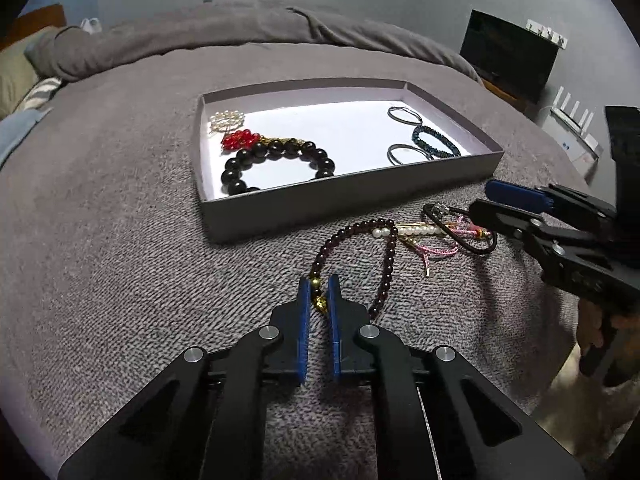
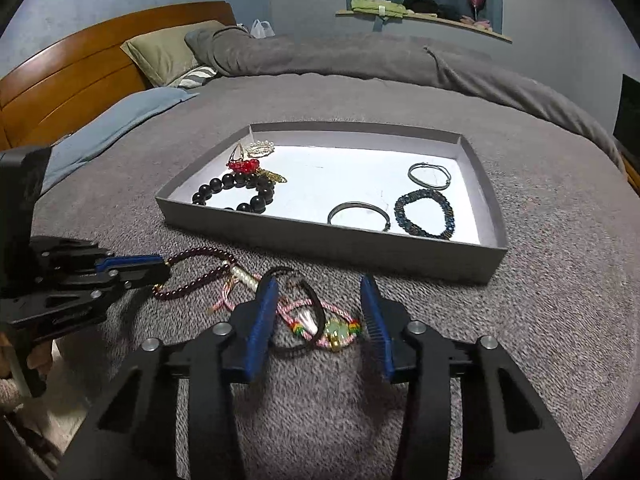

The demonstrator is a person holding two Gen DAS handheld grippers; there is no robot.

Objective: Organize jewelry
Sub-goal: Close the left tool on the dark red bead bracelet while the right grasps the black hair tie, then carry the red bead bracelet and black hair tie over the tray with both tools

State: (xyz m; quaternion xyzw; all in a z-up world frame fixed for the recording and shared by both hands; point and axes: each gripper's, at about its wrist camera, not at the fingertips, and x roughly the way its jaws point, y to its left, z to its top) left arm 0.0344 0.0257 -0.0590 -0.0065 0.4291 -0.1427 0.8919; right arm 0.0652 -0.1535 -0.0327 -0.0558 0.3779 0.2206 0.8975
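A grey tray [image 1: 304, 212] [image 2: 360, 252] lies on the bed and holds several bracelets: a black bead bracelet [image 1: 276, 164] [image 2: 240, 192], a red bead piece [image 1: 240, 139], a pearl piece [image 1: 227, 119], a dark braided bracelet [image 1: 436, 142] [image 2: 425, 213] and two metal bangles [image 1: 404, 115] [image 2: 358, 214]. In front of the tray lie a dark red bead bracelet [image 1: 360, 248] [image 2: 196, 276], a pearl clip [image 1: 412, 231], a pink cord bracelet [image 2: 336, 330] and a black hair tie [image 2: 312, 308]. My left gripper [image 1: 319, 284] [image 2: 160, 266] is shut on the dark red bead bracelet. My right gripper [image 2: 320, 296] [image 1: 482, 200] is open around the pink cord bracelet and hair tie.
The grey blanket [image 1: 120, 240] covers the bed. Pillows [image 2: 168, 52] and a wooden headboard [image 2: 80, 76] are at the far left. A window ledge [image 2: 424, 16] with clothes is behind. A monitor [image 1: 508, 56] and a white router [image 1: 572, 120] stand at the right.
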